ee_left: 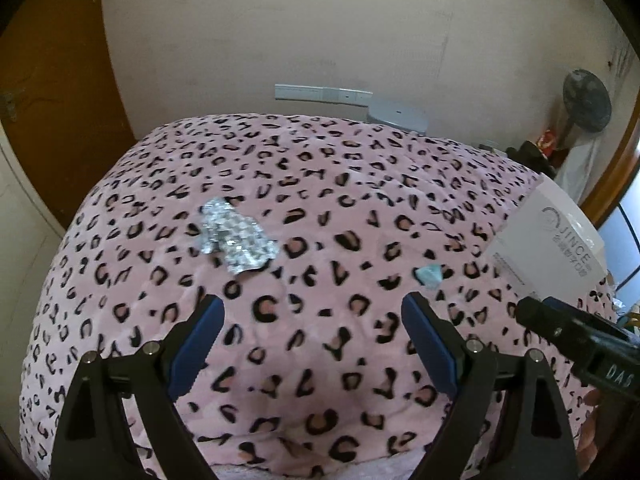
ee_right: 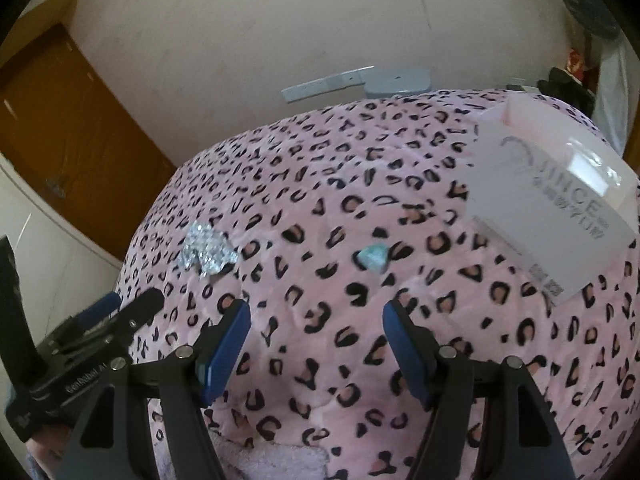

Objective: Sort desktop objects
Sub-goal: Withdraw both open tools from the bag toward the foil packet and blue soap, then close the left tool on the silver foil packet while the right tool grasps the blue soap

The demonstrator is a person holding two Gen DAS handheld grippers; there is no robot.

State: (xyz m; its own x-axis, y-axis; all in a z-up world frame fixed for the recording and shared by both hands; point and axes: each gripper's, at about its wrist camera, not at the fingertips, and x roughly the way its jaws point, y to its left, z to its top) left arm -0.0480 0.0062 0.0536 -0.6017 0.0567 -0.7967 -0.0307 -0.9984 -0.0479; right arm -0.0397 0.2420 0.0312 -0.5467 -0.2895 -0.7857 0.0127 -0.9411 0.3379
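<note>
Foil blister packs (ee_left: 236, 238), crumpled and silver, lie in a loose heap on the pink leopard-print blanket (ee_left: 320, 380) that covers the bench, ahead of and slightly left of the left tongs (ee_left: 314, 312); their long axis runs obliquely, from far left to near right in the left wrist view. A small teal scrap (ee_right: 374, 258) lies well apart from them to the right, just ahead of the right tongs (ee_right: 316, 320) and near a white carton (ee_right: 552, 200) that stands at the right edge of the bench. Both tongs hover above the blanket with jaws spread and nothing between the blue pads (ee_left: 200, 340); the left pair stands somewhat wider than the right. Judged from this layout, the left hand is nearer the foil and the right hand nearer the scrap, so each could take its own item. Neither item is touched yet, and sorting appears at an early stage.
</note>
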